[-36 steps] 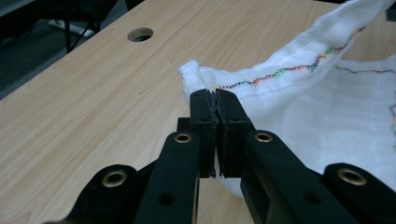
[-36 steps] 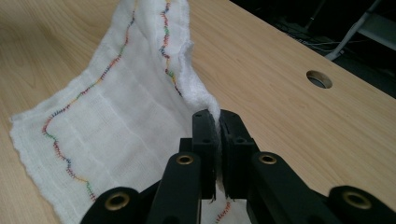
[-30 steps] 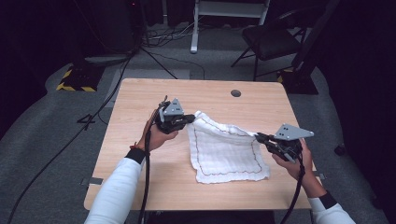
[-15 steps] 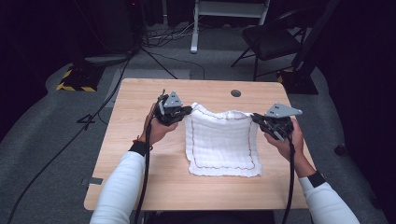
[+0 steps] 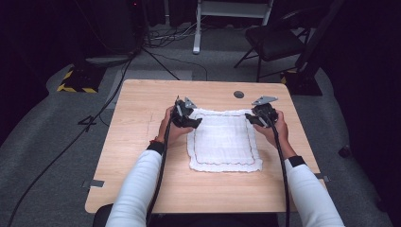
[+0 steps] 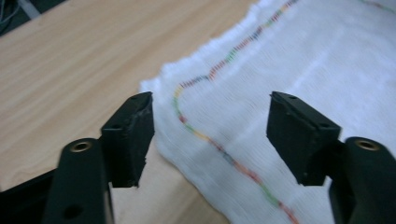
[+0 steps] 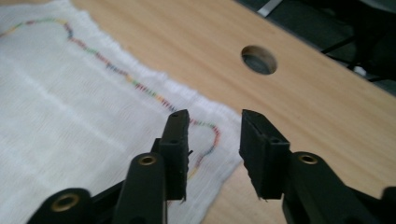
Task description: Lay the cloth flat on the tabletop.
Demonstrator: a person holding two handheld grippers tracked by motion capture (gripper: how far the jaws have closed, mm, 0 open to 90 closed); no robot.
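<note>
Dark surroundings frame a light wooden table (image 5: 142,156) set on grey floor, and on the table's middle a white cloth (image 5: 222,139) is spread flat, edged by a thin line of multicoloured stitching. The cloth lies roughly square, with its far edge toward the round cable hole (image 5: 239,94) in the tabletop. At the cloth's far left corner the left gripper (image 5: 191,122) is held, and in the left gripper view its jaws are seen wide apart, the corner of the cloth (image 6: 280,93) lying on the wood beneath and between them, not gripped. At the far right corner the right gripper (image 5: 250,120) is held; in the right gripper view its jaws are parted by a narrower gap over the corner of the cloth (image 7: 93,130), with the hole (image 7: 258,59) seen beyond. White sleeves are worn on both forearms. Farther back, a black chair (image 5: 279,40), a white stand (image 5: 231,9) and loose cables (image 5: 161,35) are seen on the floor.
</note>
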